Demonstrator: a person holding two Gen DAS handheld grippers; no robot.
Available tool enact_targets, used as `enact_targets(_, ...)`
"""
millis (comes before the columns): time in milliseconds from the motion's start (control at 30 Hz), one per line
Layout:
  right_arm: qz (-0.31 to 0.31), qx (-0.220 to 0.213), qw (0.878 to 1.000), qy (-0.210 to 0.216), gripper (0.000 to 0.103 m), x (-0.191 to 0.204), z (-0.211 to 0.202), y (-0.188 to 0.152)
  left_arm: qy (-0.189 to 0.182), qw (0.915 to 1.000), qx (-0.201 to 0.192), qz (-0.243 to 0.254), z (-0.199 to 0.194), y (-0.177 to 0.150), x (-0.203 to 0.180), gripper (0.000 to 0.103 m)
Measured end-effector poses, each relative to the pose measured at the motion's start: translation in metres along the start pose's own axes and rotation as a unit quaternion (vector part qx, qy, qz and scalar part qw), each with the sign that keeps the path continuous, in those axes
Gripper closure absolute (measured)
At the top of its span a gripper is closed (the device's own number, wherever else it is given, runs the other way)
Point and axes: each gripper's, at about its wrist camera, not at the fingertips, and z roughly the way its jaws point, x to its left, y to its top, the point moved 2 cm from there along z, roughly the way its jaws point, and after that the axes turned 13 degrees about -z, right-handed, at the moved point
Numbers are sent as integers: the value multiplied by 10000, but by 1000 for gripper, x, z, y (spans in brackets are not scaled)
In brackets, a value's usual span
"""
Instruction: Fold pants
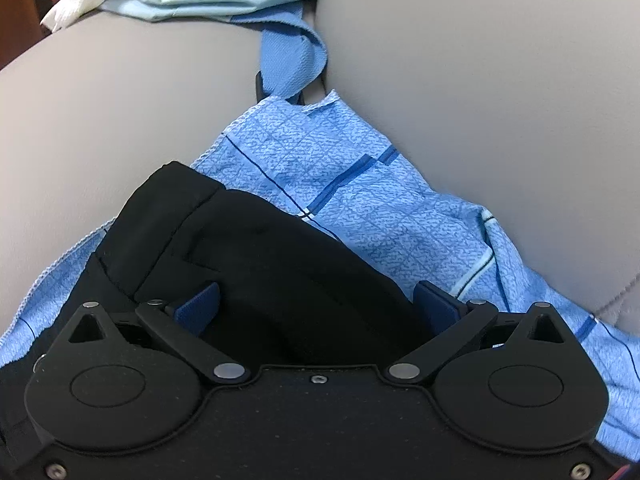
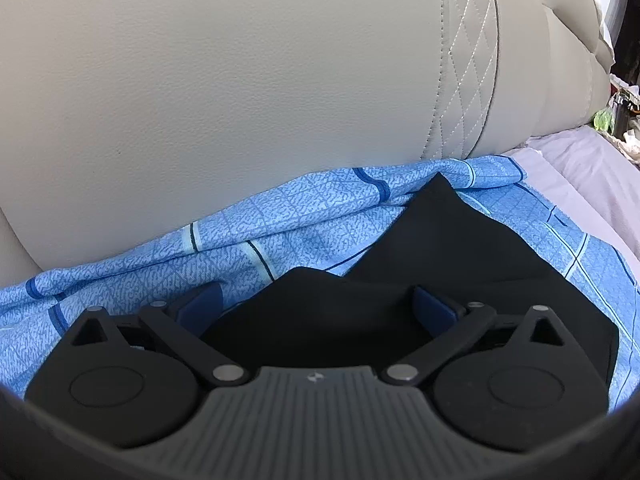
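Where the left wrist view looks forward, the left claw [image 1: 316, 308] stands released, its fingers straddling the black pants [image 1: 256, 248], which lie on a blue cloth [image 1: 360, 200] and run ahead-left to the waistband.

From the right wrist view, the right claw [image 2: 318, 306] is likewise released over the pants [image 2: 440, 248], whose peaked folds extend ahead-right. Judged equally near.

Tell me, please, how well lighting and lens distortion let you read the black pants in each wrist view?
Left wrist view: the black pants show only faint seams near the waistband; the fisheye bulges the grey sofa. Right wrist view: the pants read as flat black peaks against the sharp blue patterned cloth; a dark vignette rims the bottom.
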Motion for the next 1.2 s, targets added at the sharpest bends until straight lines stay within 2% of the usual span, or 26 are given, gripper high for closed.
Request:
enact_targets(133, -45, -32, 10000, 23, 7, 1, -5, -2, 31, 9999, 25, -121, 4, 2, 1, 0)
enact_targets(267, -78, -44, 9999, 92, 8, 0, -9, -3, 78, 9997, -126, -176, 3, 0, 2, 0)
enact_targets(367, -86, -77, 9999, 115, 16, -1, -11, -3, 119, 9994, -288, -179, 3, -4, 0, 0)
enact_targets(467, -159, -187, 9997, 50, 41, -1, -18, -4, 102, 9994, -266, -201, 2, -4, 1, 0)
enact_targets(500, -186, -224, 9996, 8, 61, -1, -20, -4, 95, 9994, -268, -197, 2, -4, 0, 2)
enact_targets(533, -211, -246, 9995, -28, 80, -2, -23, -5, 87, 9993, -336, -148, 0, -4, 0, 16)
enact_targets(567, -197, -246, 9995, -27, 84, -3, -25, -5, 99, 9989, -446, -102, -5, -5, 0, 26)
enact_targets(633, -27, -236, 9996, 132, 92, -11, -30, -5, 260, 9976, -638, 46, -15, -7, 0, 68)
enact_targets(667, 85, -246, 9994, 231, 93, -16, -32, -5, 336, 9971, -678, 112, -19, -6, 1, 74)
enact_targets(733, 277, -323, 9983, 402, 95, -26, -41, -6, 212, 9974, -675, 97, -27, -4, 6, 88)
enact_targets(800, 385, -456, 9968, 530, 96, -36, -54, -7, 23, 9980, -633, -21, -38, 0, 14, 92)
enact_targets(1033, 677, -1125, 9875, 871, 96, -84, -118, -17, -648, 9948, -753, -213, -98, 18, 50, 94)
enact_targets(1200, 1014, -1523, 9758, 1196, 96, -137, -168, -49, -1196, 9891, -790, -333, -150, 20, 102, 95)
